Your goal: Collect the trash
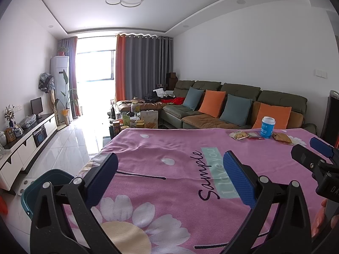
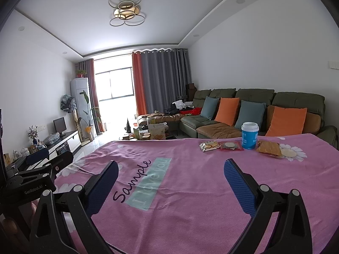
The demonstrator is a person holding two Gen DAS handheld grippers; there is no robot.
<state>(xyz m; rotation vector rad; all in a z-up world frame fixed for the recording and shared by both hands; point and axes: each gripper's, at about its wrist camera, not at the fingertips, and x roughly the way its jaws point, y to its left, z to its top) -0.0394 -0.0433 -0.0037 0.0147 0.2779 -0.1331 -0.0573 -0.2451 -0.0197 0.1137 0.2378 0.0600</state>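
On the far right of the pink flowered tablecloth [image 2: 190, 190] lies the trash: a blue paper cup with a white lid [image 2: 249, 135], a silvery snack packet [image 2: 208, 145], a red wrapper [image 2: 230, 146] and a brown wrapper [image 2: 269, 148]. The left wrist view shows the same cup [image 1: 267, 127] and wrappers [image 1: 239, 135] at the far right. My left gripper [image 1: 169, 178] is open over the cloth near the front, nothing between its fingers. My right gripper [image 2: 170, 185] is open too, well short of the trash. A teal bin [image 1: 42, 187] stands on the floor left of the table.
A sofa [image 2: 254, 110] with orange and blue cushions stands behind the table. A cluttered coffee table [image 1: 135, 122] sits beyond the far edge. A TV cabinet [image 1: 27, 146] lines the left wall, tiled floor between. The right gripper's body [image 1: 313, 160] shows at the left view's right edge.
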